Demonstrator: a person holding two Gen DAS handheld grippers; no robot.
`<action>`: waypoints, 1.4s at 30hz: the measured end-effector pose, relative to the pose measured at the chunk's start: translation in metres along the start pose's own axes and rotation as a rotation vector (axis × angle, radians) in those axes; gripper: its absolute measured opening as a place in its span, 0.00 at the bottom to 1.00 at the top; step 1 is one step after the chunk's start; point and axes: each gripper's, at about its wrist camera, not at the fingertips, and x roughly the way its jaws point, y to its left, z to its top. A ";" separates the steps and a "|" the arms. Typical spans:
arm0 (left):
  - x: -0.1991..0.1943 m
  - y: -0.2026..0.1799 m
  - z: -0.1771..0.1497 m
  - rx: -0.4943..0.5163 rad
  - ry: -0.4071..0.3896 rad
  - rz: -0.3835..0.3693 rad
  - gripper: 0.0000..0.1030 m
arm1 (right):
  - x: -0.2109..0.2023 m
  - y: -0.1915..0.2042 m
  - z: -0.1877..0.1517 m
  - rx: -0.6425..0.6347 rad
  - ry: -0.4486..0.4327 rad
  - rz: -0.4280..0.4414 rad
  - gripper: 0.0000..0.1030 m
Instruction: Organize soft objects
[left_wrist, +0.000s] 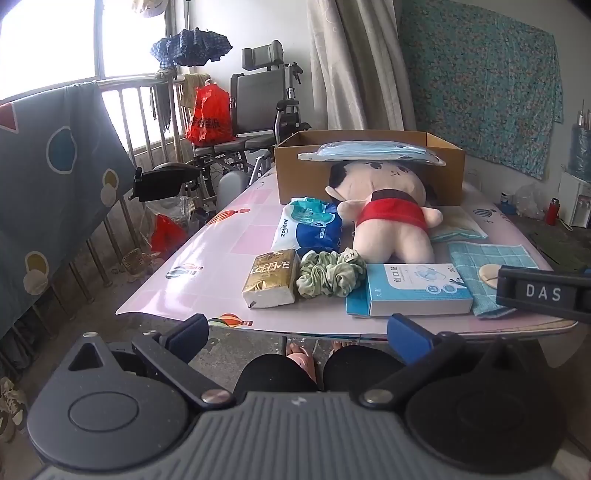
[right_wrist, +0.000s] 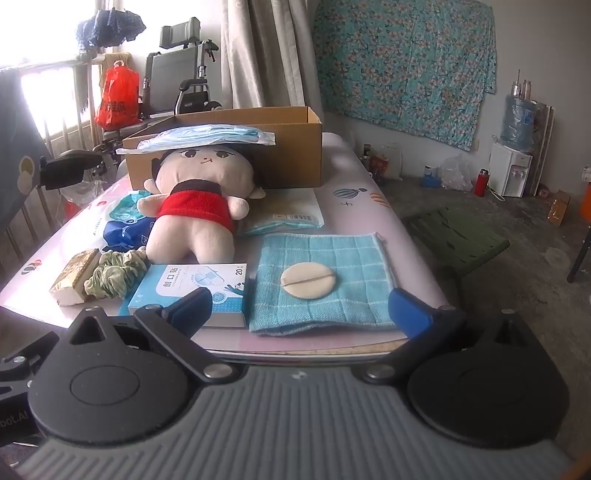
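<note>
- Left wrist view: left gripper (left_wrist: 299, 334) spread wide, nothing between the fingers, held short of the near table edge (left_wrist: 177, 295).
- Just ahead and slightly left: gold tissue pack (left_wrist: 271, 283); beside it on the right, touching, a green scrunchie (left_wrist: 330, 275).
- Ahead right: blue plaster box (left_wrist: 413, 290); farther on, plush doll (left_wrist: 388, 210) lying with its head against the cardboard box (left_wrist: 369, 177), a mask pack (left_wrist: 371, 152) resting across head and box rim.
- Left of the doll: blue wet-wipe pack (left_wrist: 310, 227).
- Right wrist view: right gripper (right_wrist: 299, 308) likewise fully released and empty, hovering at the near table edge.
- Straight ahead between the fingers: teal cloth (right_wrist: 319, 280) with a round powder puff (right_wrist: 308, 282) lying on it; plaster box just left; a flat packet (right_wrist: 284, 216) beyond the cloth.
- Step judged: start of sorting, nothing grasped yet, box apparently empty of sorted items.
- Next move likely calls for advancing onto one soft item, perhaps the puff or scrunchie, pinching low, then carrying it to the cardboard box.
</note>
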 end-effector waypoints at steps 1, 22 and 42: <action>0.000 0.002 0.001 -0.001 0.001 -0.001 1.00 | 0.000 0.000 0.000 0.001 0.000 0.000 0.99; 0.004 0.007 0.003 -0.002 0.027 -0.006 1.00 | 0.002 0.001 0.001 0.000 0.000 -0.001 0.99; 0.012 0.003 0.026 0.004 -0.018 -0.017 1.00 | 0.000 -0.005 0.012 0.016 -0.018 0.026 0.99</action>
